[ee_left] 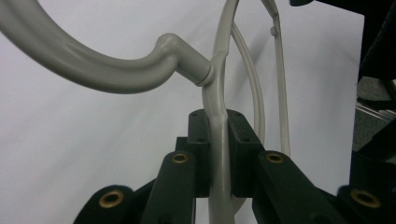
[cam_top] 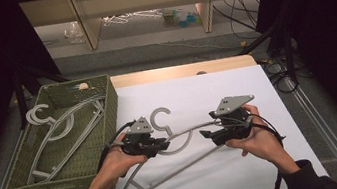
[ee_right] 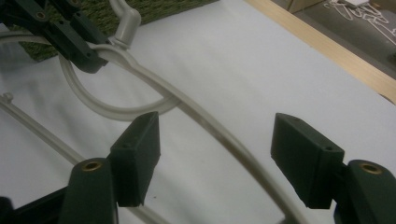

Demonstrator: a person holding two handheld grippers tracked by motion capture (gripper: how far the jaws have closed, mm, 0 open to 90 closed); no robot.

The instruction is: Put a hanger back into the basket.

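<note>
A grey plastic hanger (cam_top: 182, 135) lies over the white table cover, its hook (cam_top: 162, 115) pointing away from me. My left gripper (cam_top: 164, 145) is shut on the hanger's shoulder just below the hook's neck. In the left gripper view the two pads (ee_left: 240, 140) press on the grey bar (ee_left: 219, 93) from both sides. My right gripper (cam_top: 205, 134) stands open at the hanger's other shoulder. In the right gripper view the curved arm (ee_right: 201, 116) runs between its wide-apart jaws (ee_right: 219, 144) and touches neither pad. The left gripper (ee_right: 88, 58) shows farther off, clamped on the hanger.
A green woven basket (cam_top: 108, 113) stands at the table's left with several grey hangers (cam_top: 60, 126) in it. The white cover (cam_top: 207, 94) reaches to a wooden edge (cam_top: 178, 71) at the back. Black cables (cam_top: 268, 130) trail from the grippers.
</note>
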